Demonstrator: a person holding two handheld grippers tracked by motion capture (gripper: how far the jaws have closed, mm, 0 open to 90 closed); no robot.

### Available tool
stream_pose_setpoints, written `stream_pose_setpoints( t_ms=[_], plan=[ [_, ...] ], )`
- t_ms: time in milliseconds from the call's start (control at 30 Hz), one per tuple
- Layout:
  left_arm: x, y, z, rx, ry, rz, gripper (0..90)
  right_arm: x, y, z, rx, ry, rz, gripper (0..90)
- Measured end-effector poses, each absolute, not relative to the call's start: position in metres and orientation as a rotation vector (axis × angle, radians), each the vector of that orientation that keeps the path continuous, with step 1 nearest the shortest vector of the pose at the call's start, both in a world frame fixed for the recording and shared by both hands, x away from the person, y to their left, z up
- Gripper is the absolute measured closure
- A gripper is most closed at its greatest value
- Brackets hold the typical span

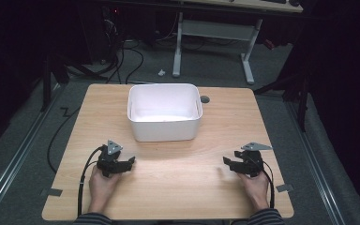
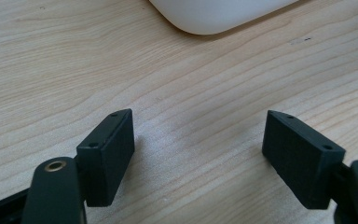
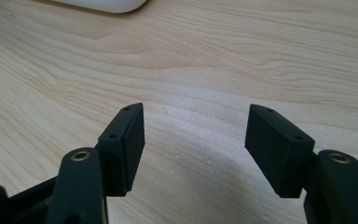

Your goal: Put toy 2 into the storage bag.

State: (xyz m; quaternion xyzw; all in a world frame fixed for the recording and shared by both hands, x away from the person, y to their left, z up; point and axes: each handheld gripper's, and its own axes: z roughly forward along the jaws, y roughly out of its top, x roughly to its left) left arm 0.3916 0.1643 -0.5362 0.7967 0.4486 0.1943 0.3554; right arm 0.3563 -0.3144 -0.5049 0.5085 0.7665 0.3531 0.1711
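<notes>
White tub (image 1: 164, 112) sits mid-counter (image 1: 178, 178) toward the far edge, long axis left-right. Left hand-held gripper (image 1: 130, 161) lies nearer, tub ahead and to its right; right hand-held gripper (image 1: 227, 161) farther off. Both sets of jaws apart, nothing between.

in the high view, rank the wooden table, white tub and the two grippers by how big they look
1. wooden table, by far the largest.
2. white tub.
3. left gripper and right gripper: they look about alike, so no ranking between them. Both rest near the table's front edge, jaws apart with nothing between them.
</notes>
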Motion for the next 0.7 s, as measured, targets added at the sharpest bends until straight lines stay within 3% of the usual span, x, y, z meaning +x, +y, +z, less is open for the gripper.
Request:
stream_pose_setpoints(
  t_ms=[700],
  plan=[
    [0.391, 0.164, -0.536, 2.059, 1.159, 0.501, 25.3, 0.355, -0.304, -0.531, 1.374, 2.143, 0.899, 30.8]
  ],
)
